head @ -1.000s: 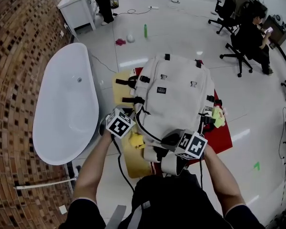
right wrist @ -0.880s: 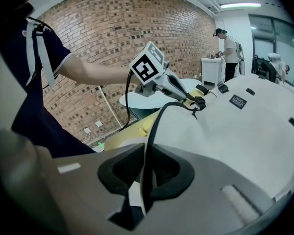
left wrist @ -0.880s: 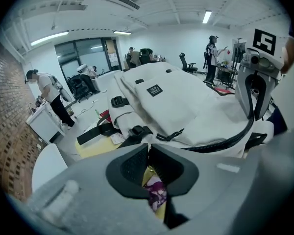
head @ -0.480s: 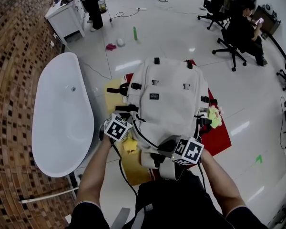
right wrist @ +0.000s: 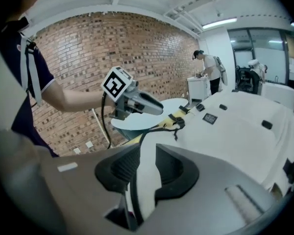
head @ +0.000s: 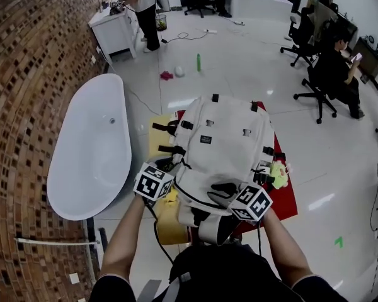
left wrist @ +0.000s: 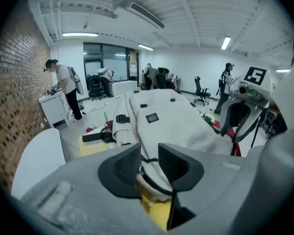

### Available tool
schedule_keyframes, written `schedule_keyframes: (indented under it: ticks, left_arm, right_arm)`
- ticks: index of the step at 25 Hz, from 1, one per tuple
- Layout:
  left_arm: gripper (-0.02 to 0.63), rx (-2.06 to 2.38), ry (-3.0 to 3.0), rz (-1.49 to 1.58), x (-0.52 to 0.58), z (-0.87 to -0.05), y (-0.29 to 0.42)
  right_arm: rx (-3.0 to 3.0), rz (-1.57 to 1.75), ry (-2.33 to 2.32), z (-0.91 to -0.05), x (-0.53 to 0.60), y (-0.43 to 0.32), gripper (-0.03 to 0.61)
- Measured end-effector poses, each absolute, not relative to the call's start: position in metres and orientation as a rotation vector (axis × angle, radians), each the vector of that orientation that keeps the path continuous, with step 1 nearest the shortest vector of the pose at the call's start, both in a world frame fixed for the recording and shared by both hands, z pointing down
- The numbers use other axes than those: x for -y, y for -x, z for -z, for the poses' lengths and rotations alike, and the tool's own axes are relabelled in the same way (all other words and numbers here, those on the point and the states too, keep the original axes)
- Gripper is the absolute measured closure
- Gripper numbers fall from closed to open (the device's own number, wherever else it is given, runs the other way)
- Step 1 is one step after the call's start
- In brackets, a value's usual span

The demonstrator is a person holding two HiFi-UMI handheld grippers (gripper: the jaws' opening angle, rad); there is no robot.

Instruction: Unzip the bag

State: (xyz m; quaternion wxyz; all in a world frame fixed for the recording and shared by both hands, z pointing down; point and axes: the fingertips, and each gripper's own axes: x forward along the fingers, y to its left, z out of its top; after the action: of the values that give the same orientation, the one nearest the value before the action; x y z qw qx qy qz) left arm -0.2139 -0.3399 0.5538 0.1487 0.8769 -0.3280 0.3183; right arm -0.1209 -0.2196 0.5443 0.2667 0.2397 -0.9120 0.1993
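Jaws of the left gripper (left wrist: 148,154) and right gripper (right wrist: 146,156) had just been opening and stood parted, loose around the near edge of the cream fabric backpack (head: 230,137). It lay mid-frame on a red-covered table (head: 286,200). Its dark zip line looked largely shut, so most of the unzipping seemed left.

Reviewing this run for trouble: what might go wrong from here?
Left hand-held gripper and right hand-held gripper have just been opening; the backpack edge sits between each one's jaws unpressed, so a pull may slip off. The backpack reaches the near edge of its small table; a tug may drag it off.
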Motion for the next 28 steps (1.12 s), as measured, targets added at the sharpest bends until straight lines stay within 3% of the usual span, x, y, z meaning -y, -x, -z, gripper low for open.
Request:
schedule_keyframes:
  ticks: [1, 3, 6, 18, 28]
  left_arm:
    - [0.500, 0.966, -2.521, -0.855, 0.333, -0.543, 0.206]
    - [0.552, 1.015, -2.528, -0.724, 0.319, -0.522, 0.185]
    - [0.609, 1.062, -2.568, -0.581, 0.307, -0.495, 0.152]
    - [0.609, 1.080, -2.701, -0.209, 0.282, -0.397, 0.075]
    - [0.611, 1.042, -2.773, -0.210, 0.276, -0.371, 0.045]
  right_arm:
    - [2.490, -0.504, -0.720, -0.535, 0.226, 0.113, 0.482]
    - [2.538, -0.422, -0.880, -0.514, 0.240, 0.098, 0.572]
    - [2.592, -0.348, -1.012, -0.484, 0.255, 0.085, 0.572]
    - [2.750, -0.235, -1.364, -0.374, 0.261, 0.034, 0.572]
    - [2.729, -0.220, -1.417, -0.361, 0.259, 0.006, 0.575]
